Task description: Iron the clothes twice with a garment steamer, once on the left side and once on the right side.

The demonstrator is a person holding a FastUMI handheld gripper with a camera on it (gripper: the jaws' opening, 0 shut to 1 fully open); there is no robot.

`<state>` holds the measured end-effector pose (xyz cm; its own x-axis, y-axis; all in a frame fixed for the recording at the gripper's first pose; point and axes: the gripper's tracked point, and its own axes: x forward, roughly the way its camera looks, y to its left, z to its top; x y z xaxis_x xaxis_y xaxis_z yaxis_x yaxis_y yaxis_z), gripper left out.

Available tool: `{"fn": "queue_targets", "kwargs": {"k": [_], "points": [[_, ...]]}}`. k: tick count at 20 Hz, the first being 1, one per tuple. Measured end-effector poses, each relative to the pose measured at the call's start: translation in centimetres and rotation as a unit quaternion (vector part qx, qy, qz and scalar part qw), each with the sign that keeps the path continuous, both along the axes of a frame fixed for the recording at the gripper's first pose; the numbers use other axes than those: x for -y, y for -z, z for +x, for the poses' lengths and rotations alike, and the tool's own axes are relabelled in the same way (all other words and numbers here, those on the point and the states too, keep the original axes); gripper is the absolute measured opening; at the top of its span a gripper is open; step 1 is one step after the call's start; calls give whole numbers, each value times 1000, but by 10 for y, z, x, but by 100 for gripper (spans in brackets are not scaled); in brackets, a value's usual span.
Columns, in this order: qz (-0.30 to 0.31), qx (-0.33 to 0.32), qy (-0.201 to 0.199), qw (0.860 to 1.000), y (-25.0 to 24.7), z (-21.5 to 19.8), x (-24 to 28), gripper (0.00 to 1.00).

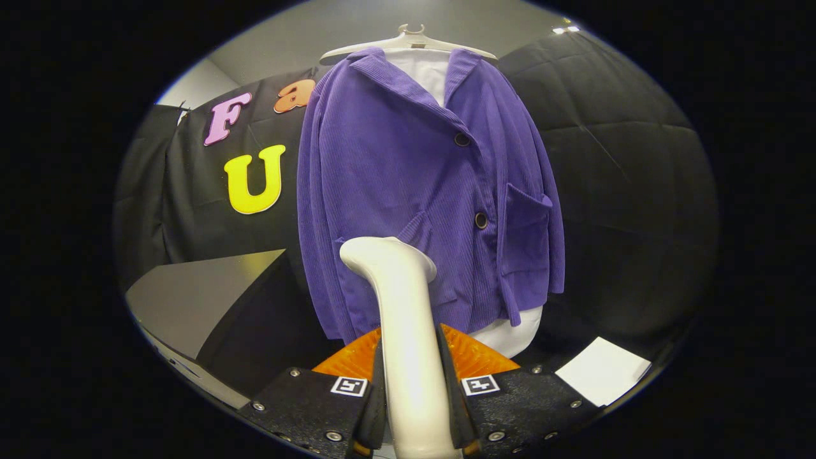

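Note:
A purple corduroy jacket (pixel 421 185) hangs over a white shirt (pixel 510 331) on a pale hanger (pixel 408 41), straight ahead of me. My gripper (pixel 411 382) is shut on the white handle of the garment steamer (pixel 401 306), which rises between the fingers. The steamer's head points at the lower left part of the jacket, around the left pocket, close to the cloth. Whether the head touches the fabric I cannot tell.
A dark table (pixel 204 299) stands low to the left of the jacket. A white sheet (pixel 602 370) lies low to the right. Black quilted cloth (pixel 625 191) walls the booth behind the jacket.

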<state>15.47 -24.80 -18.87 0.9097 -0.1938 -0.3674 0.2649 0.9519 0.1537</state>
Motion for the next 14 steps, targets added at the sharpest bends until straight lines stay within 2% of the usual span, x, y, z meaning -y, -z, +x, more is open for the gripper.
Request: {"fn": "queue_targets", "kwargs": {"k": [6, 10, 14], "points": [[12, -37, 6, 999, 41, -15, -1, 39], [36, -37, 13, 999, 49, -32, -2, 39], [39, -64, 23, 997, 59, -58, 4, 39]]}}
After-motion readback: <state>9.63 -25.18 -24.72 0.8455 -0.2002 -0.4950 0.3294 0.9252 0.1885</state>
